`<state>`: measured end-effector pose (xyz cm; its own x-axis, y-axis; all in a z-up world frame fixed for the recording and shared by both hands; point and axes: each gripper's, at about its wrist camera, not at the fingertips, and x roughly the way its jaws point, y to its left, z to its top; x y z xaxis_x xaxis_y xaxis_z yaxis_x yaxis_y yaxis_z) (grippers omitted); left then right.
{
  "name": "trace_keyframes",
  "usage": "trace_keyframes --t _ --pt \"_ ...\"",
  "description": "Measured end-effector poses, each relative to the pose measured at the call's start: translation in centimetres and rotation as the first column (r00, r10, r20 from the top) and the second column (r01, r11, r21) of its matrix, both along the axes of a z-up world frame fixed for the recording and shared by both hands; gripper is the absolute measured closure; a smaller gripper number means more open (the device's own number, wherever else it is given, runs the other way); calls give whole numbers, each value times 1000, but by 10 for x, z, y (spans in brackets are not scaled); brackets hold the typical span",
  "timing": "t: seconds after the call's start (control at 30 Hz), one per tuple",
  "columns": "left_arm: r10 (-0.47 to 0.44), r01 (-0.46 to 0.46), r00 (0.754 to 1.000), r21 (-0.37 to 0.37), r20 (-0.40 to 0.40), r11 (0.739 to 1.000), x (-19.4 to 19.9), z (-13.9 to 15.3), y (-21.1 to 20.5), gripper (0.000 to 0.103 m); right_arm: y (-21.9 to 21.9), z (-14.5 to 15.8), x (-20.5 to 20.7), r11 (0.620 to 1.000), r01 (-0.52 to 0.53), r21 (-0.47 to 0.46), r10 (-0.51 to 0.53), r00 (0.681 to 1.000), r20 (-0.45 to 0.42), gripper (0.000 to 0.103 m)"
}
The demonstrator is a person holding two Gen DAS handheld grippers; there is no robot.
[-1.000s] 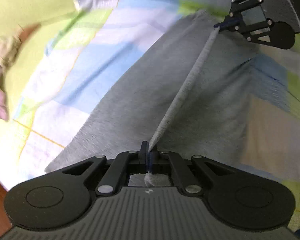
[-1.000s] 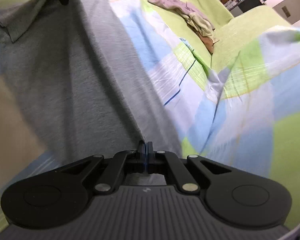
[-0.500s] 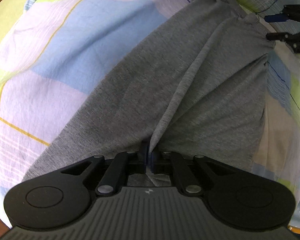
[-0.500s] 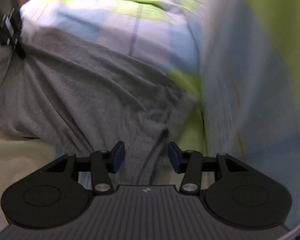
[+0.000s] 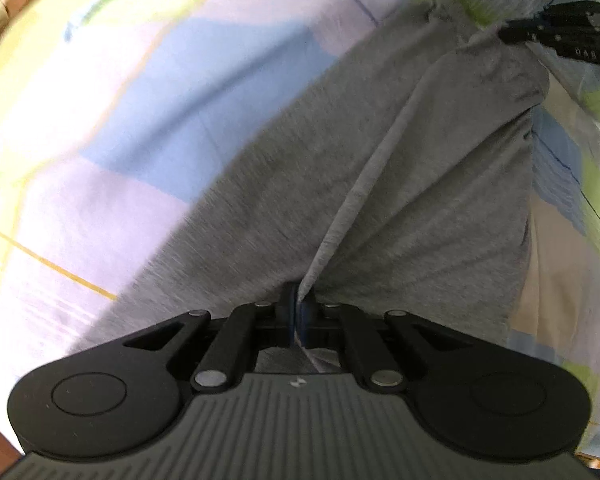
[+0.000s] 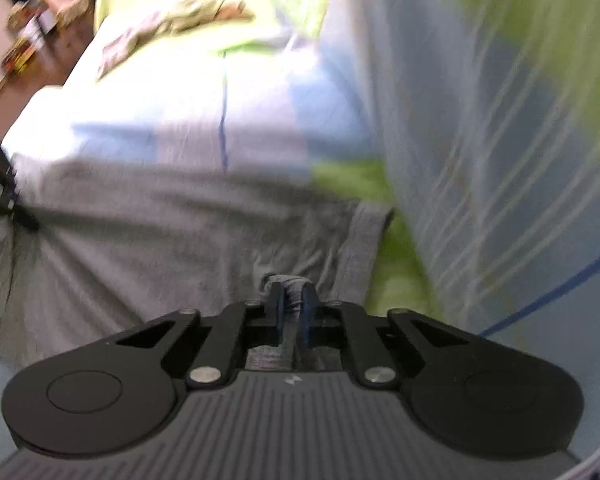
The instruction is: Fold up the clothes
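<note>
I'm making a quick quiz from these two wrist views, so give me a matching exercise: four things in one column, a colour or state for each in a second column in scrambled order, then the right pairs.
Column one:
1. grey shirt
2. left gripper
3. bedsheet
4. crumpled clothes

Column two:
A. checked in blue, green and pale lilac
B. lying in a heap at the far end of the bed
C. shut on a fold of fabric
D. spread on the bed, pinched at two ends

Pairs: 1-D, 2-C, 3-A, 4-B. The right gripper holds the shirt's other end.
</note>
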<state>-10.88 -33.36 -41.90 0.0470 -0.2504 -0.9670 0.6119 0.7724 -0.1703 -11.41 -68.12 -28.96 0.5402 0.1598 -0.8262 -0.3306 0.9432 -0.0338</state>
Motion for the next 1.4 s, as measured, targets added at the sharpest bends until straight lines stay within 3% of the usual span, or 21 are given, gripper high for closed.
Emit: trace_keyframes --t 0.23,0.4,0.53,0.67,0.7,0.83,0.87,0.97,1.07,1.1,1.13,1.2,1.23,1.3,1.33,1.4 --pt "23 -24 999 15 45 1000 2 -4 1 103 2 4 22 994 64 -90 -53 992 117 97" --pt "15 -16 998 17 59 1000 1 -12 0 103 7 -10 38 988 73 -138 -63 995 77 97" --pt "18 -22 995 38 99 999 5 -17 1 103 9 -14 44 984 99 -148 -86 992 93 98" --pt "22 -25 998 44 67 999 16 -21 -1 103 13 -24 52 976 115 -184 -107 993 53 97" --pt "17 -19 998 43 58 999 22 -16 -4 103 16 -28 55 972 112 -205 -108 994 28 93" --pt "1 -1 1000 15 25 1000 45 -7 15 103 32 -36 57 957 93 -274 -105 994 -26 53" --pt "-5 5 1000 14 18 1000 44 -6 16 103 41 -32 51 946 98 -309 -104 995 -6 37" --pt "-26 26 1000 12 10 1000 40 0 21 103 67 -19 29 894 118 -432 -90 992 84 6" --pt "-41 41 999 19 21 999 40 -2 10 103 88 -7 3 834 194 -517 -133 979 154 4" --pt "-44 44 999 24 28 999 37 0 11 103 94 0 -7 836 233 -496 -166 970 176 4" --pt "-47 46 998 21 33 999 33 7 18 103 101 11 -22 863 291 -413 -229 954 195 4" --pt "-64 64 997 -3 48 998 18 29 38 103 112 30 -57 903 391 -179 -357 914 193 9" --pt "-84 85 995 -18 61 996 11 37 42 103 121 31 -76 906 421 -51 -409 899 159 16" --pt "-146 151 985 -52 87 987 -4 53 44 103 139 26 -115 861 470 197 -489 870 65 32" --pt "-204 209 976 -67 82 976 -11 56 37 102 151 20 -135 831 481 279 -505 863 19 43" --pt "-295 300 952 -68 81 951 -22 57 21 100 173 9 -160 807 492 327 -511 859 -32 45"
